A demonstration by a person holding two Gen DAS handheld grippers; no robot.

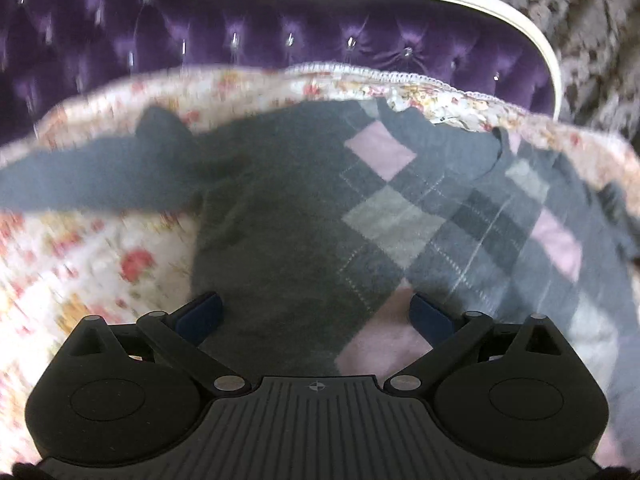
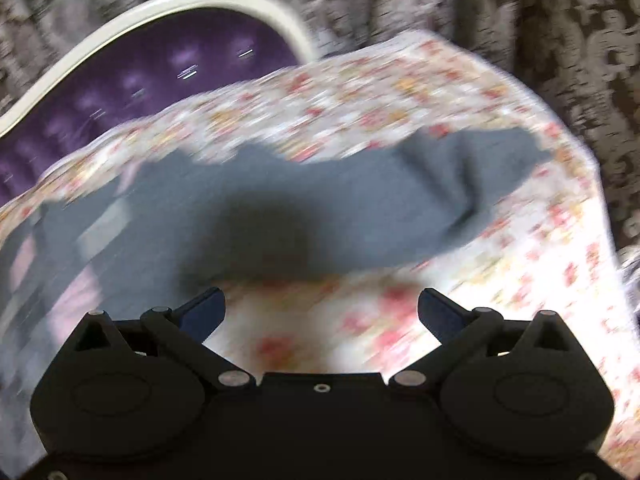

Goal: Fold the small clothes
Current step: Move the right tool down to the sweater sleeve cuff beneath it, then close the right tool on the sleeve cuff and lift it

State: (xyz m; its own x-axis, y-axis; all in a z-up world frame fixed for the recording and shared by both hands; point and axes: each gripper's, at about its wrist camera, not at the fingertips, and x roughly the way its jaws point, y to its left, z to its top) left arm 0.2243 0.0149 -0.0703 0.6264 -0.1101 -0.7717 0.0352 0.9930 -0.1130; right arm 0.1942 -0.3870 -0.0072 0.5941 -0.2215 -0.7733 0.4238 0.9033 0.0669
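I hold my left gripper (image 1: pixel 316 312) low over a small grey sweater (image 1: pixel 280 220) spread on a floral bedspread (image 1: pixel 80 264), its blue fingers (image 1: pixel 200 314) splayed wide and gripping nothing. To its left, one sleeve (image 1: pixel 80 184) stretches straight out across the flowers. The body lies beneath the fingers, with an argyle panel (image 1: pixel 400 216) of pink, pale grey and dark diamonds running off to the right. Behind the bed stands a tufted purple headboard (image 1: pixel 280 36).

My right gripper (image 2: pixel 322 312), fingers likewise parted and empty, hangs above bare bedspread just short of the other sleeve (image 2: pixel 440 184), which lies rumpled and creased toward its cuff.

The risks, as I judge them: both views are smeared, so a pinch closed at this speed could miss the knit or catch the bedspread along with it. The wool looks soft and thick, so a fold could spring back. The rumpled right sleeve could fold in crooked unless smoothed first. The garment's far right edge sits near the bed's edge and could slide off if dragged.
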